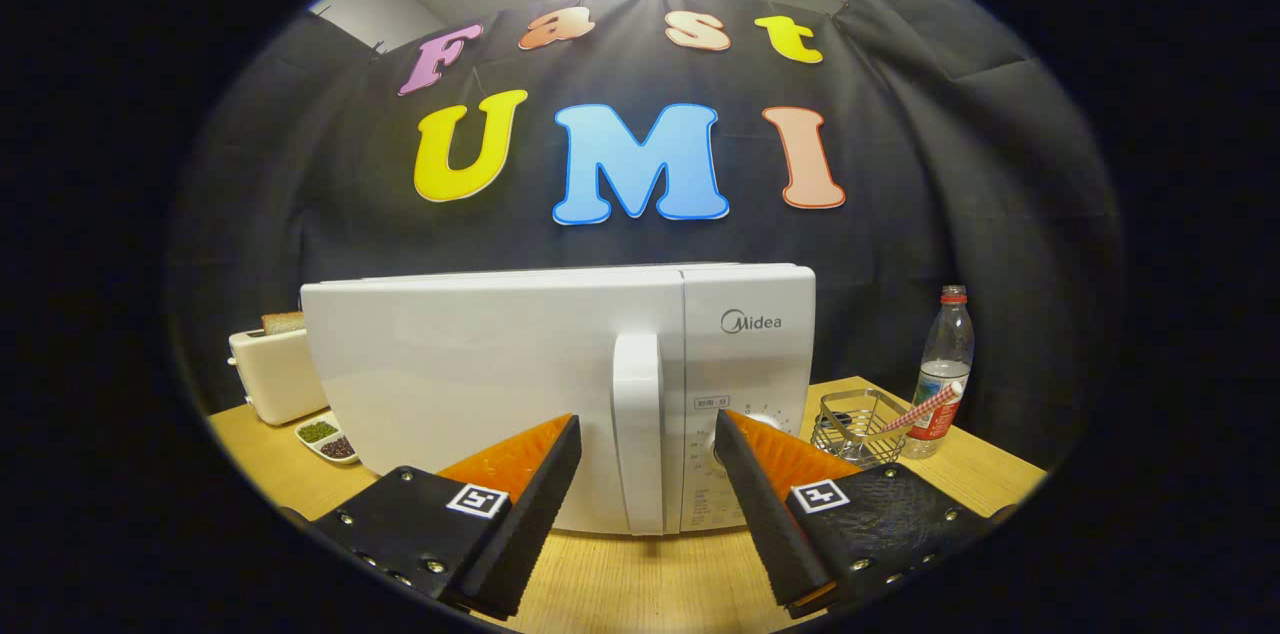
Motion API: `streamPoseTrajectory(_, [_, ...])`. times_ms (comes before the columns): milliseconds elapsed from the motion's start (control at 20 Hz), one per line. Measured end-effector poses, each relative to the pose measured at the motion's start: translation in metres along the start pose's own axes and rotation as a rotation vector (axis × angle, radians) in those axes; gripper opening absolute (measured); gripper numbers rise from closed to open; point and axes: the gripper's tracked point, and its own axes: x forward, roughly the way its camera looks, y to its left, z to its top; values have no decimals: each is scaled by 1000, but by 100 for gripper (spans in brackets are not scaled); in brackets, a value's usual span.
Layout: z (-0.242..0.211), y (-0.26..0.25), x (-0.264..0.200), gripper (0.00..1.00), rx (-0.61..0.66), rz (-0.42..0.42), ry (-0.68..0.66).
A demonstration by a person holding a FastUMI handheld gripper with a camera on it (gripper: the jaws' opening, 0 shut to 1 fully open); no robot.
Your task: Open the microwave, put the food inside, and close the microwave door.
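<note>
A mock kitchen set up in a booth: black cloth wall (950,164) behind a light wooden tabletop (640,584) holding a white microwave (500,374), cream toaster (275,374), wire basket (855,426) and clear plastic bottle (943,364).

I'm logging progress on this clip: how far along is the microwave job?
Nothing looks done: the microwave door is shut. In hand: the hand-held gripper is open, its fingers either side of the door handle, not gripping. Left: pull the door open, put food inside, close it. The food isn't identifiable here.
</note>
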Motion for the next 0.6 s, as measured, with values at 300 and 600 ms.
streamPoseTrajectory(300, [-14, 2, 16, 40, -27, 14, 21])
streamPoseTrajectory(600, [-16, 3, 16, 24, -5, 1, 63])
